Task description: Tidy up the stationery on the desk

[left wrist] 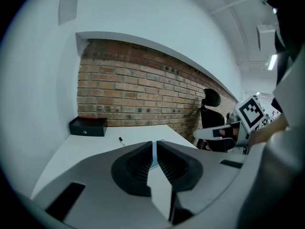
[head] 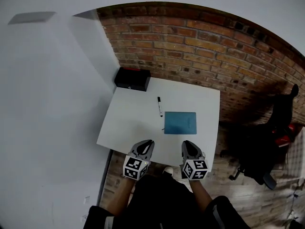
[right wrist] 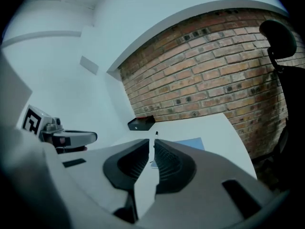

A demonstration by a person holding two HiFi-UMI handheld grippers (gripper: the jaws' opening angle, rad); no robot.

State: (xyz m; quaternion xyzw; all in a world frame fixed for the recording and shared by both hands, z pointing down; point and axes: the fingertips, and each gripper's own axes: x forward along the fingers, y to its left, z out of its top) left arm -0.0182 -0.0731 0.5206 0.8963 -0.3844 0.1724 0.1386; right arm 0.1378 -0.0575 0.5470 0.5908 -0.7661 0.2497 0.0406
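Closed and empty, left claw (head: 147,142) and right claw (head: 186,143) face blue notebook (head: 180,122) and white pen (head: 160,107).

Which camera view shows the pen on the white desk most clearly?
The head view: the pen lies fully visible from above, beside the blue notebook. The left gripper view shows the pen small and distant; the right gripper view shows only its end above the right tool.

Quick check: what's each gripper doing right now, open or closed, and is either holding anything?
Left gripper: closed, nothing between the jaws.
Right gripper: closed, nothing between the jaws.
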